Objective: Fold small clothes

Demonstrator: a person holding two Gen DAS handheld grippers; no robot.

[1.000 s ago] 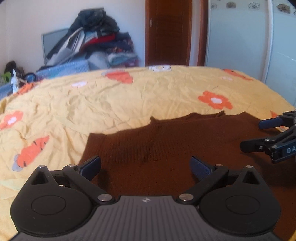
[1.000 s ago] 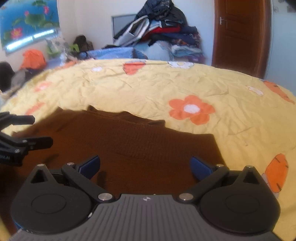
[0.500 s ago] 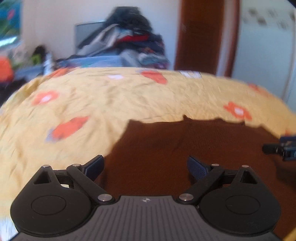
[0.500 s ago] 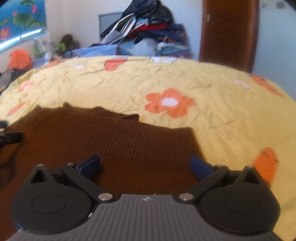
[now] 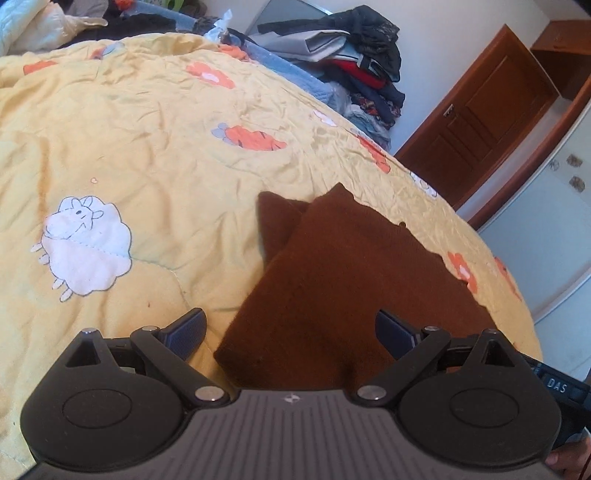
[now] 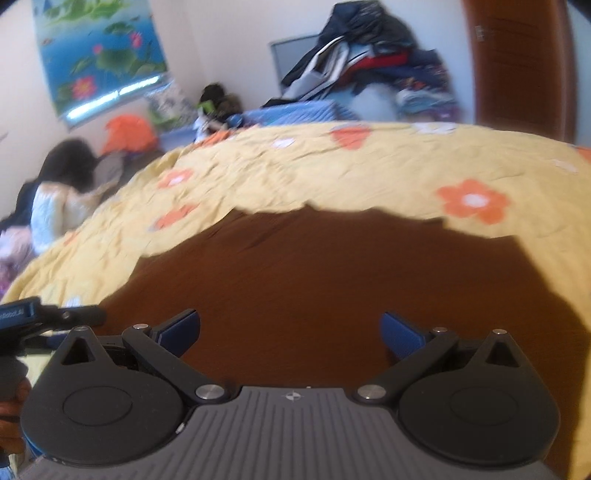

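Both views have swung leftward; the left claw (image 5: 290,334) and right claw (image 6: 290,334) gape empty over the brown sweater (image 5: 343,280) on the bed (image 5: 147,147); next, nip its edge just ahead.

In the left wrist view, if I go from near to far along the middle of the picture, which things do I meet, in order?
Left tongs, open → brown garment lying on the bed → yellow quilt with orange prints → pile of clothes → white wall.
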